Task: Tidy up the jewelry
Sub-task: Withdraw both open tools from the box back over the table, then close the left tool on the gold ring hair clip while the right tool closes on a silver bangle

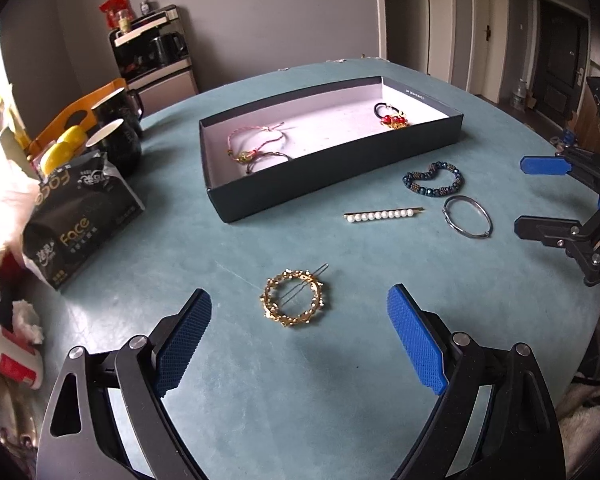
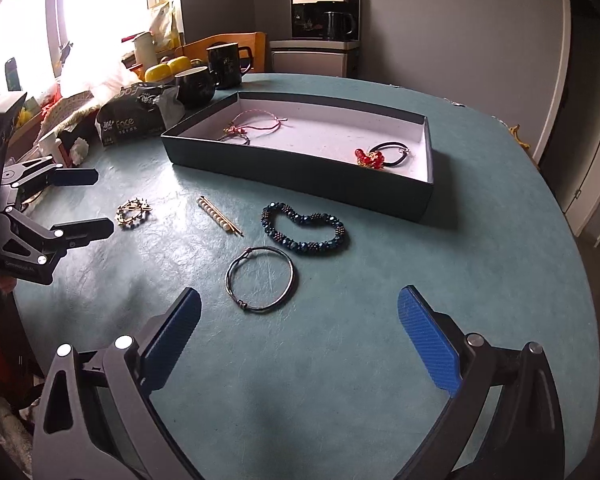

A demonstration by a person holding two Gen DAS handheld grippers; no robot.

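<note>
A dark shallow box (image 1: pixel 284 192) (image 2: pixel 300 176) with a white floor holds string bracelets (image 1: pixel 256 144) and a black hair tie with red beads (image 1: pixel 392 116). On the teal table lie a gold round hair clip (image 1: pixel 294 304) (image 2: pixel 134 212), a pearl hair pin (image 1: pixel 384 215) (image 2: pixel 220 216), a blue bead bracelet (image 1: pixel 434 182) (image 2: pixel 304 230) and a thin metal bangle (image 1: pixel 468 216) (image 2: pixel 260 280). My left gripper (image 1: pixel 300 340) is open, just short of the gold clip. My right gripper (image 2: pixel 300 336) is open, just short of the bangle.
A black tissue pack (image 1: pixel 76 216) (image 2: pixel 136 116), two dark mugs (image 1: pixel 116 136) (image 2: pixel 196 84) and clutter sit at the table's left side. A chair back (image 1: pixel 80 112) stands behind them. The table edge (image 2: pixel 560 280) curves round on the right.
</note>
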